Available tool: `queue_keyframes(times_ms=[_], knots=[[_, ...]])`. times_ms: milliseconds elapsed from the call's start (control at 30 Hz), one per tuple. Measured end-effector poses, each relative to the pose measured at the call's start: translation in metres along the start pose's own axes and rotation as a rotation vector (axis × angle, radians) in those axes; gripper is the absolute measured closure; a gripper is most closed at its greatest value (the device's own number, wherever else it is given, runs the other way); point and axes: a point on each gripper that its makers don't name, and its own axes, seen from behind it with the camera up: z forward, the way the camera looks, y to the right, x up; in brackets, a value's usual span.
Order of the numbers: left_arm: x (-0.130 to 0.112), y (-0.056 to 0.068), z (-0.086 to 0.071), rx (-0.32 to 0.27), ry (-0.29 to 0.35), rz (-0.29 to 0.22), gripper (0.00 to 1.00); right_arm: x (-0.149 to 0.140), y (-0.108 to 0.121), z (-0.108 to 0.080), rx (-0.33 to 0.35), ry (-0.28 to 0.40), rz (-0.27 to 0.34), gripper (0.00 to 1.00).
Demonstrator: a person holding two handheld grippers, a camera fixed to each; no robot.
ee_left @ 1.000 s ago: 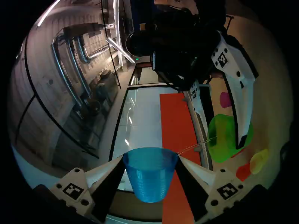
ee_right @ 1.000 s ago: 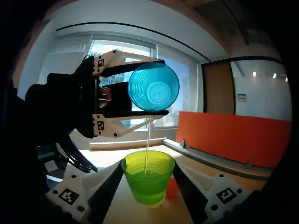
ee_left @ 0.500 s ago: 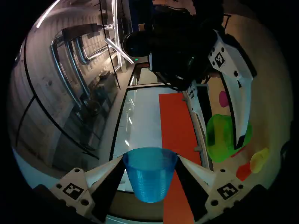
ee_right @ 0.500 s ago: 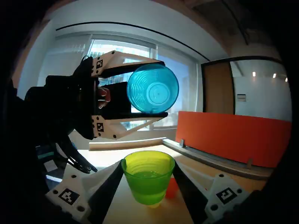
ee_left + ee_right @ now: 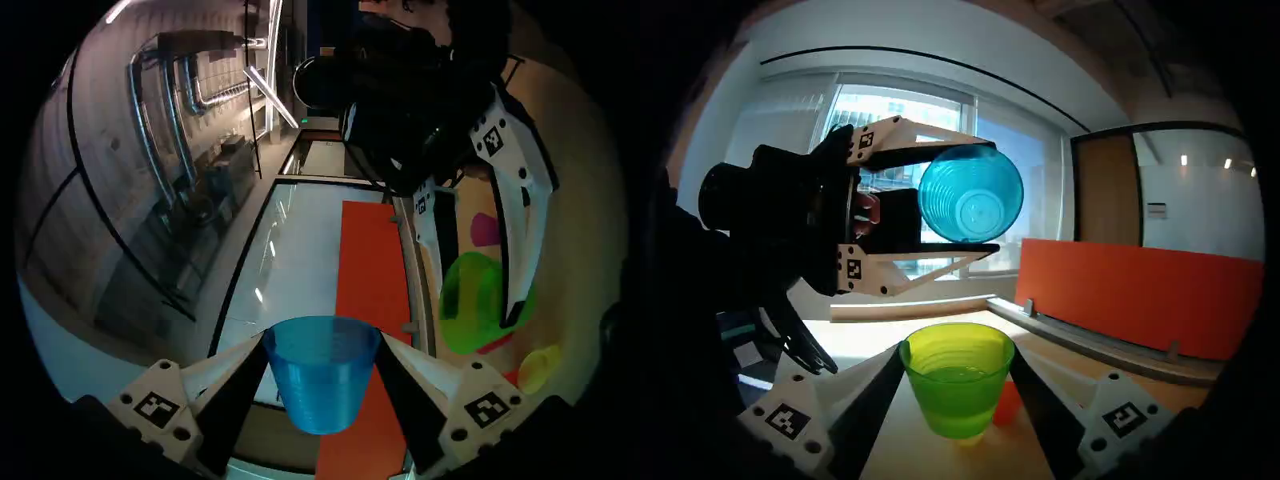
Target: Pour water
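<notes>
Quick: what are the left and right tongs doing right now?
Left tongs: closed on the blue cup.
Right tongs: closed on the green cup.

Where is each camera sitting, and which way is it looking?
Left gripper view: rides the left gripper, turned sideways, looking along its fingers at the blue cup they hold; the right gripper is beyond.
Right gripper view: rides the right gripper, level, looking past the green cup it holds toward the windows; a hand shows higher up.
Shared: both grippers and both cups.
</notes>
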Motion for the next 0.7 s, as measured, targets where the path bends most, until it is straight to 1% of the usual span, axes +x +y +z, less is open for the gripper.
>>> queue_keyframes(times_ms=[67,300,467,567,700], knots=[[-0.001,0.001,0.001,-0.005,-0.001,-0.041,0.12,0.001,0.0,-0.001,-0.001,0.002,0.0,0.09],[-0.012,0.007,0.005,-0.014,-0.019,-0.21,0.12,0.004,-0.002,-0.003,-0.001,0.013,0.003,0.09],[-0.02,0.009,0.005,-0.017,-0.019,-0.31,0.12,0.004,-0.001,-0.005,-0.007,0.015,0.002,0.09],[-0.025,0.008,0.006,-0.014,-0.022,-0.383,0.12,0.005,0.0,-0.006,-0.01,0.018,0.005,0.09],[-0.028,0.007,0.005,-0.011,-0.021,-0.491,0.12,0.006,0.002,-0.008,-0.013,0.022,0.007,0.09]])
